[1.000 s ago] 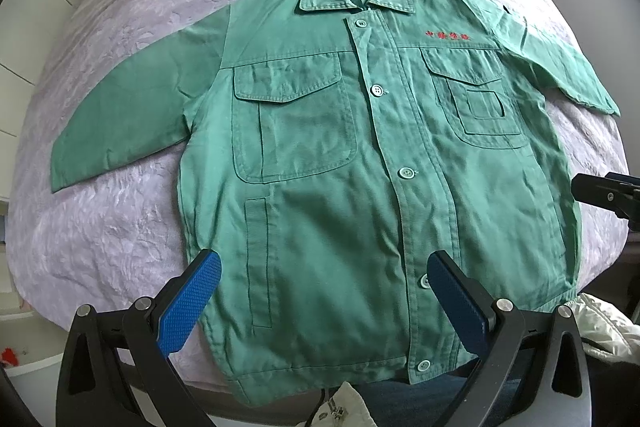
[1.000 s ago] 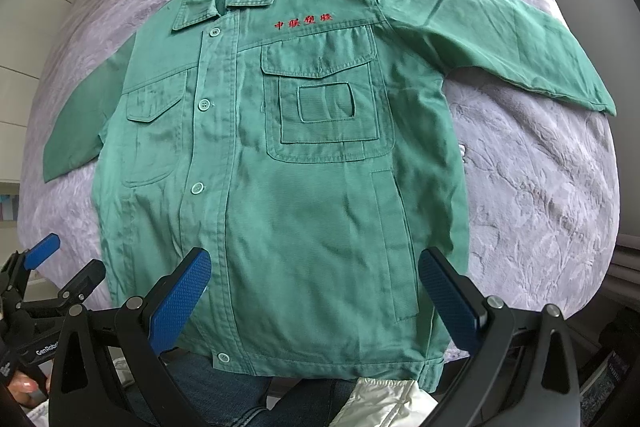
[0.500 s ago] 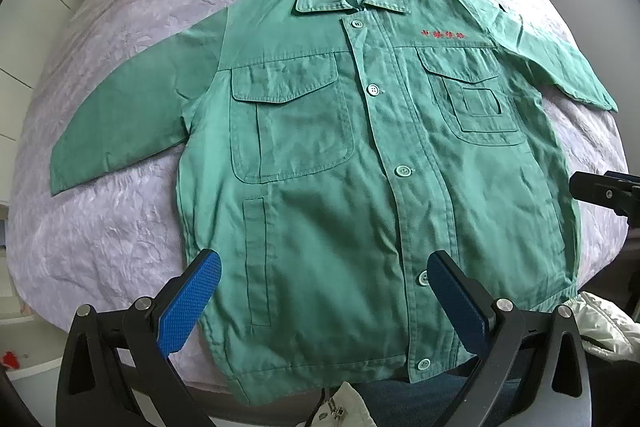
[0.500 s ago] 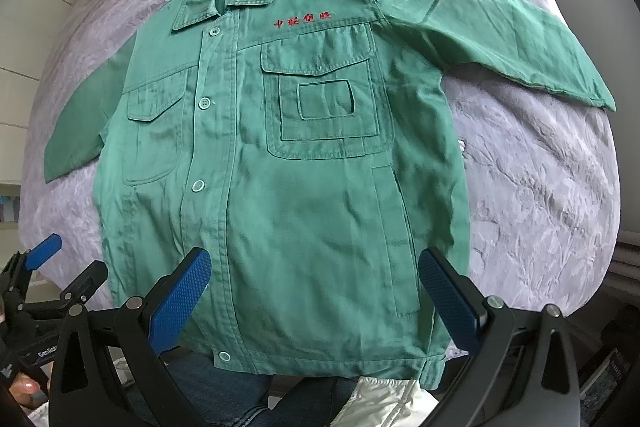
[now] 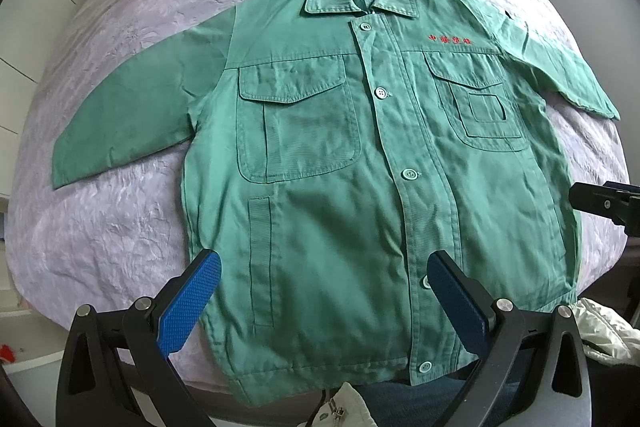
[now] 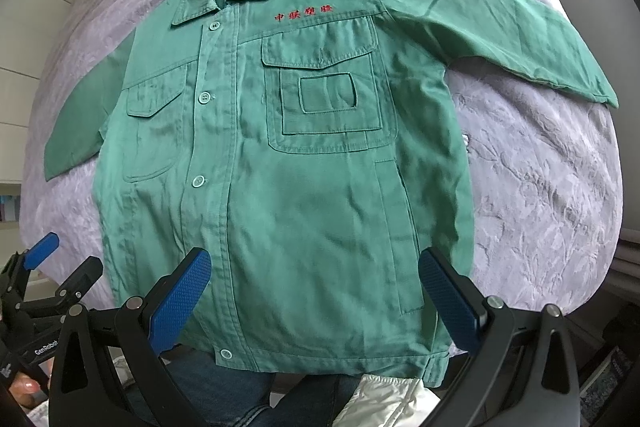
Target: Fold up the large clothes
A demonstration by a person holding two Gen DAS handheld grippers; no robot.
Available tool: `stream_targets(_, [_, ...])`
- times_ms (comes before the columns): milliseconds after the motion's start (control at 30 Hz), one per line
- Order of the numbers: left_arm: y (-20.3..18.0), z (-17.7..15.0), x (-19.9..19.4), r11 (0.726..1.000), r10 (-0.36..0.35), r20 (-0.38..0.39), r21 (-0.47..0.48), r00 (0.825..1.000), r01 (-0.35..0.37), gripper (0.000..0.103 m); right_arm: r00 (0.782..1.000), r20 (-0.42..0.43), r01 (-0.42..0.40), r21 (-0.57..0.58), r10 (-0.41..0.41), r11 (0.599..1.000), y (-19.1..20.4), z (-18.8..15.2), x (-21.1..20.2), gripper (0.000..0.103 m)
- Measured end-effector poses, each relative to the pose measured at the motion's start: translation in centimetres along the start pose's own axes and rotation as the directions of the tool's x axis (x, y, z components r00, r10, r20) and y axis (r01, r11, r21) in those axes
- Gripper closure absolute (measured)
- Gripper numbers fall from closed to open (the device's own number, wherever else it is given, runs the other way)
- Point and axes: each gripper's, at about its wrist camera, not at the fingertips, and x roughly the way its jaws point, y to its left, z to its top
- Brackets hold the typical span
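Both sets of blue-padded fingers stand wide apart and hold nothing. The left gripper [image 5: 326,301] hangs over the lower middle of its frame, above the jacket's hem, and the right gripper [image 6: 316,301] does the same in its own view. Between and beyond the pads lies the green jacket [image 5: 360,167], spread flat and buttoned on a lilac bedspread [image 5: 132,27], collar toward the top of the frame, one sleeve [image 5: 132,119] reaching to the left edge and the other sleeve [image 6: 520,39] to the upper right. No fold looks begun (a judgement from how flat it lies). A good first move would be to pinch one sleeve near its cuff, taking only that cloth, and carry it across the chest without dragging the body askew.
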Motion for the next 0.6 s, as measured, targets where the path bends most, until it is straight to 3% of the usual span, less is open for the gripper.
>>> stream_targets(600, [1.2, -0.6, 1.3, 1.0, -0.006, -0.026, -0.015, 1.0, 0.006, 0.0, 1.0, -0.03, -0.001, 0.059, 0.002, 0.998, -0.5, -0.8, 1.2, 0.0])
